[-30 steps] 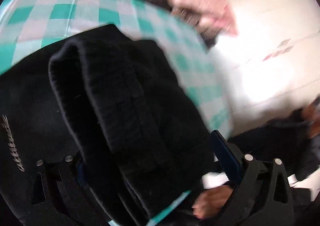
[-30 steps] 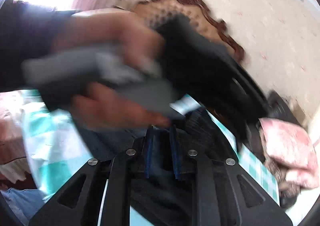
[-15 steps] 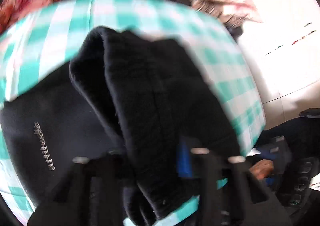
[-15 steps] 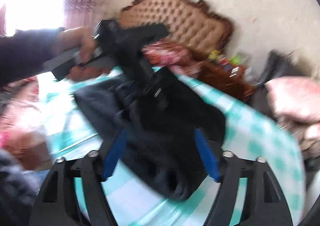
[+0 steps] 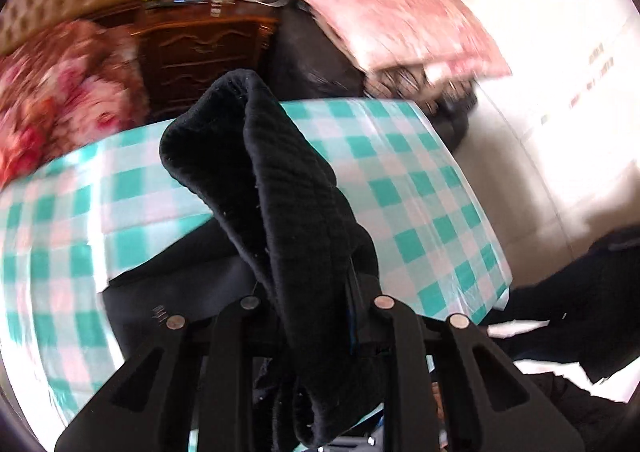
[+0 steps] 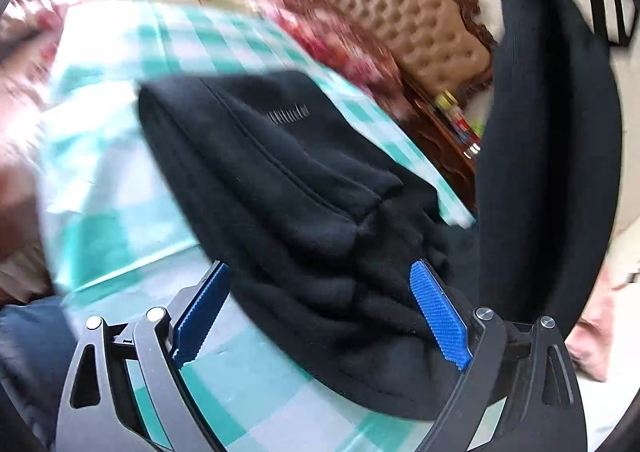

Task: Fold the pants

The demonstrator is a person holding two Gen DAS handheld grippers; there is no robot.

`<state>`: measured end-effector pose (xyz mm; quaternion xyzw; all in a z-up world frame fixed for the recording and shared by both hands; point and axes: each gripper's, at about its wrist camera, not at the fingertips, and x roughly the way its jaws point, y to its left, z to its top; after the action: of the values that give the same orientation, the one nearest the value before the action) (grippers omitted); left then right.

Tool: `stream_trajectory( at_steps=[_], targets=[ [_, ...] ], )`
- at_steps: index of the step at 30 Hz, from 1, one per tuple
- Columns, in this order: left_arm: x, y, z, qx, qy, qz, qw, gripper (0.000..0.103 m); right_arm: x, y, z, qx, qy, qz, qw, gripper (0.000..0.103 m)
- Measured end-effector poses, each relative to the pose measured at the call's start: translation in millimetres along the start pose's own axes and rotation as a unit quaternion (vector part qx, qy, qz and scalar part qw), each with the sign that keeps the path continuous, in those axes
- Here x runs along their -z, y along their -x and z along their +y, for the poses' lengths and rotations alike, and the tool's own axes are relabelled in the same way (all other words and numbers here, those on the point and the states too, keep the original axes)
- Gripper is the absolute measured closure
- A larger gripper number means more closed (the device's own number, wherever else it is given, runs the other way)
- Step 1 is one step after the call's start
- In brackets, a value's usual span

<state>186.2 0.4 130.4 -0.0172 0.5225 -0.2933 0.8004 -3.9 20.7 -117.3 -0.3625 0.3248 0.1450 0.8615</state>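
The black pants (image 5: 280, 220) rise in a ribbed fold toward twelve o'clock from the left claw (image 5: 316, 304), which is clenched on the cloth; the rest lies on the checked tablecloth (image 5: 416, 188). The right wrist view shows what that one hides: the folded bundle (image 6: 288, 188) flat on the tablecloth (image 6: 120, 188) (pale lettering uppermost), its near edge between the fingers (image 6: 438, 312) of the released right claw (image 6: 320, 312), spread wide at four and eight o'clock. A tufted headboard (image 6: 400, 8) stands at one o'clock.
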Motion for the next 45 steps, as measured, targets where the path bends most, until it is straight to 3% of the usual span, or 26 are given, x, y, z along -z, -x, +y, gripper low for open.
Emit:
stream_trajectory(
  at_steps=[3,5,8,11,12,13,14,16,19,22,24,26,27,29,32,36,39,42,44,45],
  targets=[
    [23.8,28.2,66.0,0.001,0.058,-0.023,0.9981,0.083,-1.6,-6.8,8.1,-0.014,-0.015,0.030,0.999,0.014],
    [54.4,26.7,126.8,0.010,0.120,-0.029,0.9924,0.083,1.5,-12.8,12.2,-0.034,-0.030,0.053,0.998,0.012],
    [109.6,-11.0,195.4,0.033,0.188,-0.024,0.9814,0.083,11.4,-18.5,9.8,-0.050,-0.047,0.070,0.995,0.011],
    [164.0,-63.3,233.9,0.076,0.238,-0.027,0.9680,0.081,14.6,-19.9,2.6,-0.072,-0.068,0.081,0.992,0.011],
    [175.8,-68.8,240.5,0.101,0.257,-0.050,0.9598,0.081,15.2,-19.7,0.5,-0.079,-0.070,0.084,0.991,0.011],
    [188.2,-66.6,251.1,0.145,0.287,-0.085,0.9433,0.081,15.5,-19.0,-1.6,-0.087,-0.065,0.086,0.990,0.011],
    [192.9,-65.6,251.7,0.156,0.295,-0.098,0.9377,0.081,15.8,-16.2,-1.2,-0.094,-0.056,0.085,0.990,0.011],
    [198.8,-59.7,246.9,0.146,0.288,-0.111,0.9399,0.081,18.1,-1.2,-5.7,-0.131,-0.045,0.069,0.988,0.011],
    [201.8,-49.4,242.7,0.140,0.280,-0.117,0.9427,0.081,21.9,33.5,-38.9,-0.253,-0.094,0.016,0.963,0.011],
    [208.7,-40.9,238.5,0.140,0.283,-0.105,0.9431,0.076,20.2,64.3,-86.6,-0.309,-0.149,-0.055,0.938,0.011],
    [217.9,-35.2,235.1,0.115,0.290,-0.089,0.9459,0.064,13.2,71.2,-110.5,-0.297,-0.175,-0.084,0.935,0.011],
    [230.1,-28.4,235.2,0.112,0.330,-0.075,0.9344,0.055,4.9,61.7,-138.6,-0.242,-0.200,-0.088,0.945,0.011],
    [235.1,-21.3,237.6,0.094,0.352,-0.070,0.9285,0.036,0.8,48.9,-153.8,-0.207,-0.218,-0.078,0.951,0.011],
    [233.8,3.7,222.8,0.003,0.350,-0.074,0.9337,0.019,-5.4,28.7,-173.1,-0.168,-0.248,-0.054,0.953,0.011],
    [211.2,46.0,183.6,-0.084,0.310,-0.131,0.9379,0.019,-24.7,-1.1,-191.4,-0.180,-0.254,-0.052,0.949,0.011],
    [171.1,59.6,129.7,-0.061,0.209,-0.184,0.9584,0.008,-59.5,-39.4,-189.8,-0.188,-0.243,-0.032,0.951,0.011],
    [149.1,26.7,115.4,-0.074,0.170,-0.157,0.9702,0.005,-86.6,-66.6,-185.0,-0.211,-0.232,-0.028,0.949,0.011],
    [157.5,-11.4,130.9,-0.069,0.191,-0.114,0.9725,0.006,-105.9,-105.8,-194.5,-0.265,-0.248,0.003,0.932,0.010],
    [177.7,-27.0,136.8,-0.101,0.200,-0.102,0.9692,0.006,-115.1,-134.2,-191.7,-0.315,-0.240,0.044,0.917,0.010],
    [188.0,-33.0,140.0,-0.109,0.200,-0.102,0.9683,0.006,-117.7,-143.9,-189.3,-0.322,-0.234,0.057,0.916,0.010]
  ],
)
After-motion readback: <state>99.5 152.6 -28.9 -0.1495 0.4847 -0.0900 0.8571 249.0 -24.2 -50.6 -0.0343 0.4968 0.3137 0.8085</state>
